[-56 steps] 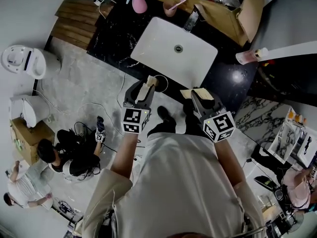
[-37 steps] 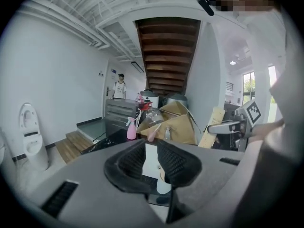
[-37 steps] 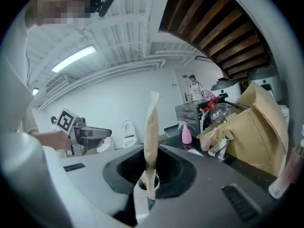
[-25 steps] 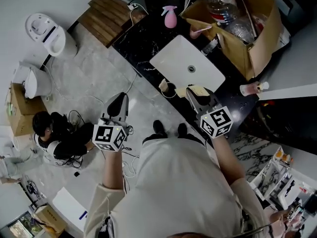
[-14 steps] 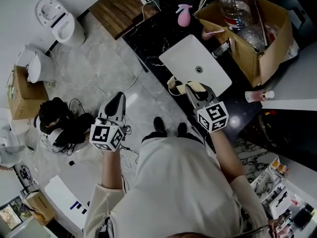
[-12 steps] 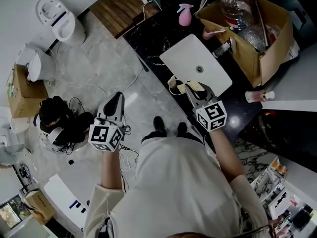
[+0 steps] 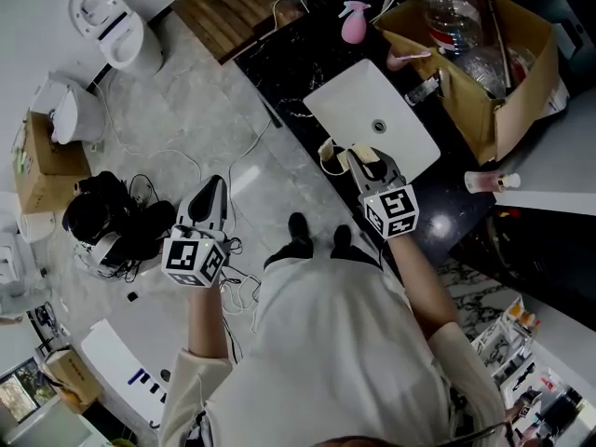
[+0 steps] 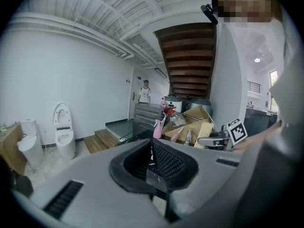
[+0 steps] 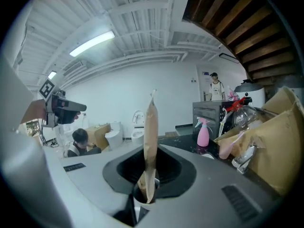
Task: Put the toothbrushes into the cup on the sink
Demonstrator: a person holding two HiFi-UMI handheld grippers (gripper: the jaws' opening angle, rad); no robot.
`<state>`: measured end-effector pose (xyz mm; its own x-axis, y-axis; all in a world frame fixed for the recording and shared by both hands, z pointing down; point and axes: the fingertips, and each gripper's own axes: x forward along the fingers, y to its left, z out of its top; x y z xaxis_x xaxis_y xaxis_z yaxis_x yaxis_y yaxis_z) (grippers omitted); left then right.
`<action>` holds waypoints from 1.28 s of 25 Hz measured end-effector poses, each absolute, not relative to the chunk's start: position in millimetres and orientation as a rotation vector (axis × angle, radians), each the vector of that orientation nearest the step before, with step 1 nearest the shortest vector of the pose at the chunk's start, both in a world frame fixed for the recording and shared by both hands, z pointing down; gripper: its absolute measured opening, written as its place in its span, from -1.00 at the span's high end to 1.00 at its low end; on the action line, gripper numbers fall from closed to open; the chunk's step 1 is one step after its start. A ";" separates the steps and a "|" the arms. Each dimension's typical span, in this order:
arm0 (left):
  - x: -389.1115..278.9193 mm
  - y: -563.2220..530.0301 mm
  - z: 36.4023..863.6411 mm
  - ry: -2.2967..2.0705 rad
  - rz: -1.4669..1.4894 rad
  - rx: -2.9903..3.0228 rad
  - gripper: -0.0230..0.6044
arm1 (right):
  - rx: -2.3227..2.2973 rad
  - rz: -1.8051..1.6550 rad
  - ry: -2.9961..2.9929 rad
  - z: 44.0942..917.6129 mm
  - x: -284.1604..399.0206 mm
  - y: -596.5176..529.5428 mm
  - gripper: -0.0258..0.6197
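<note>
Black counter [image 7: 279, 59] holds a white sink [image 7: 352, 96] (grey floor [image 7: 186, 110] alongside).

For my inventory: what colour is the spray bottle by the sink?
Pink spray bottle; clearest in the right gripper view.

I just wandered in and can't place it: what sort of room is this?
Probably a mock bathroom set up inside a workshop or test hall: a white sink in a black counter, two toilets standing loose on the floor, and cardboard boxes lying about.
</note>
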<state>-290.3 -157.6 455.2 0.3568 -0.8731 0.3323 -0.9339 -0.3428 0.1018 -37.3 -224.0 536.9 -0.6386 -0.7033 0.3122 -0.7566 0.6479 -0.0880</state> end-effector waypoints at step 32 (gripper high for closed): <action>-277.8 -163.9 482.2 -1.540 0.369 2.342 0.87 | 1.148 0.441 -2.483 601.6 -29.8 -211.1 0.13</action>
